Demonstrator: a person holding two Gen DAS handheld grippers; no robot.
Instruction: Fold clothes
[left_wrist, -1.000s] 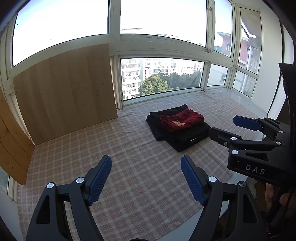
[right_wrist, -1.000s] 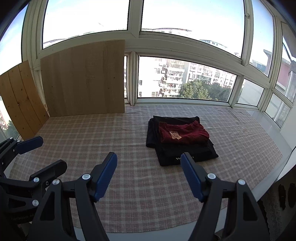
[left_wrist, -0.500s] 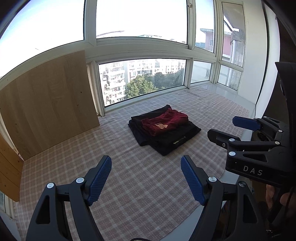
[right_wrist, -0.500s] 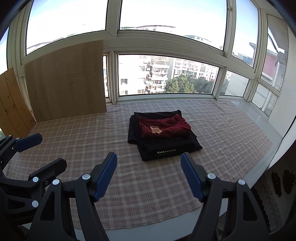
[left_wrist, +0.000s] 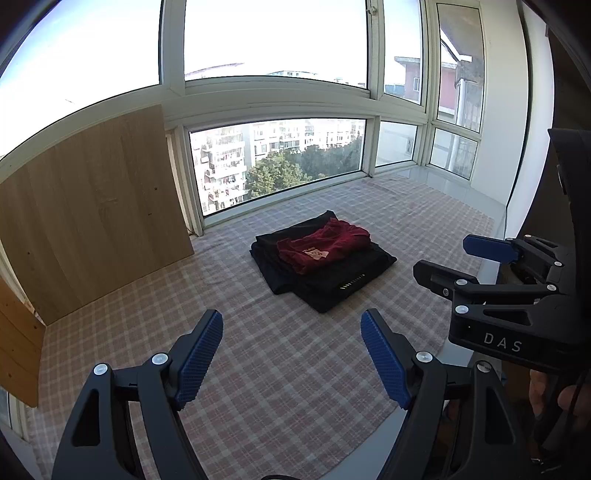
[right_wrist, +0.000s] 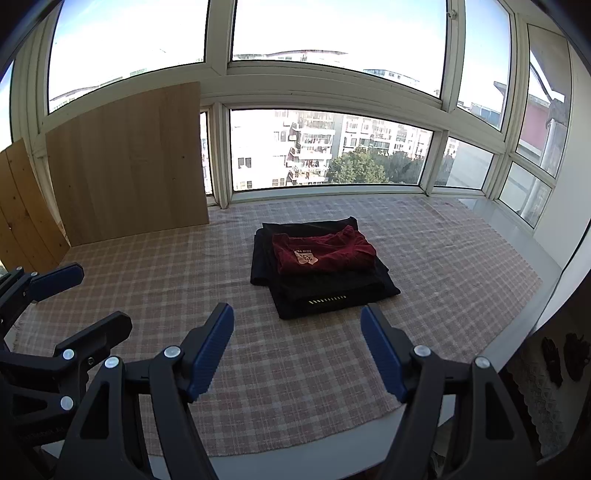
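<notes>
We hold both tools above the near edge of the desk (right_wrist: 461, 236), which is spread with a plaid cloth (right_wrist: 295, 369), and neither grips anything: the left hand-held gripper (left_wrist: 291, 354) is released, its blue pads spread wide over bare cloth, and the right hand-held gripper (right_wrist: 297, 350) is released in the same way.

The clothes lie ahead of both, toward the window (right_wrist: 325, 147). They form a stack: a dark red T-shirt (right_wrist: 325, 251), folded and showing a pale label, rests on folded black garments (right_wrist: 332, 291). The stack's long axis runs away from us toward the glass, slightly slanted, with its near edge facing the right tool.

In the right wrist view the stack sits almost straight ahead, just beyond the pads; in the left wrist view the red T-shirt (left_wrist: 325, 249) and the black garments (left_wrist: 343, 284) lie ahead and to the right. So we judge the right hand nearer and better lined up, while the left would have to reach across.

Nothing stands between tools and stack, only open cloth. Wooden boards (right_wrist: 125, 162) lean against the window at far left, well apart from the clothes. The pile already looks folded, so we cannot tell which piece comes next
</notes>
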